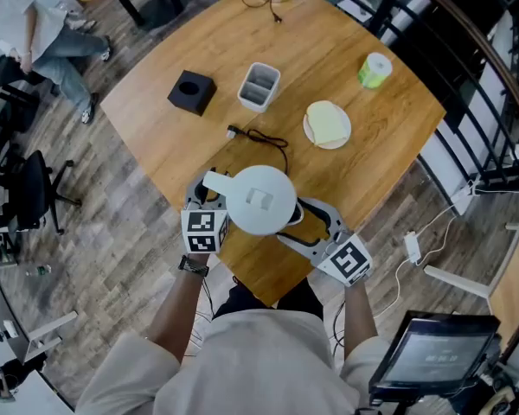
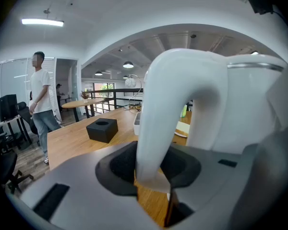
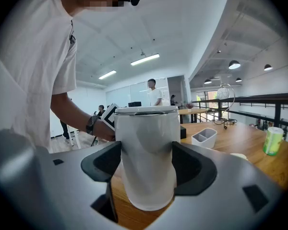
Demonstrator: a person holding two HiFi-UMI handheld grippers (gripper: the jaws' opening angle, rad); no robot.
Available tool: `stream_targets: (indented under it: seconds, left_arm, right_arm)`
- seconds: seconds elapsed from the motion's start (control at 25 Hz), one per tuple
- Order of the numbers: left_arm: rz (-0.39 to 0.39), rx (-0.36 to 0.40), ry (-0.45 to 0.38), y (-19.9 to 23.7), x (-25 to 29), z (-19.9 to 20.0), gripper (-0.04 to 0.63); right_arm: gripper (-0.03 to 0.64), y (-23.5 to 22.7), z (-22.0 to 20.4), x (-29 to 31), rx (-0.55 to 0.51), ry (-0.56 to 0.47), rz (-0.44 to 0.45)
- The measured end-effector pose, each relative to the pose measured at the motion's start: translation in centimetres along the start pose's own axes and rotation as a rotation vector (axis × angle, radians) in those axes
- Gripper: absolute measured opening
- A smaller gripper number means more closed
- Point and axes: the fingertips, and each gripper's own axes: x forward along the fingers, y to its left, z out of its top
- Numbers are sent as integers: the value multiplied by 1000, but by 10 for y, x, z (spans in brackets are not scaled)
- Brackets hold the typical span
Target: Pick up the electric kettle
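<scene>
The left hand-held gripper (image 2: 151,169) fills the bottom of its own view. Its dark pads are closed on the kettle's (image 2: 240,104) white handle (image 2: 168,109), one on each side. The right hand-held gripper (image 3: 148,169) has its jaws spread wide. The kettle's round body stands between them, and the pads sit against both of its flanks.

Only the gripper views show these two grips. From the head view the kettle's lid covers both sets of pads. That view shows the layout instead. The kettle is at the near edge of the wooden surface (image 1: 389,145), just in front of the person. Its handle points left toward the left hand-held gripper, and the right one comes in from the near right.

No view shows whether the base rests on the wood.

Farther back, well apart from the kettle, the head view shows a black box (image 1: 191,92), a white tray (image 1: 259,86), a plate (image 1: 327,126) and a green roll (image 1: 374,69). A thin cable (image 1: 264,137) lies just beyond the kettle.

The left gripper view also shows a person (image 2: 38,99) standing off the surface's far left side.
</scene>
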Motion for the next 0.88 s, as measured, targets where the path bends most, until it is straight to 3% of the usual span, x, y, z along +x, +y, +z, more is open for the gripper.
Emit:
stream_targets:
  seconds: [0.48,0.72,0.88]
  left_arm:
    - [-9,-8,-6,5,-22,15,124]
    - [-30,-31,-47,3,-38,33,124]
    - [-46,-24,-67,2,-49,42,124]
  right_arm:
    - [321,12,25,-1,-9,-30,28]
    - [321,23,51,-9,-5,-103,2]
    - [321,34,60,-13,-19,-99,-17]
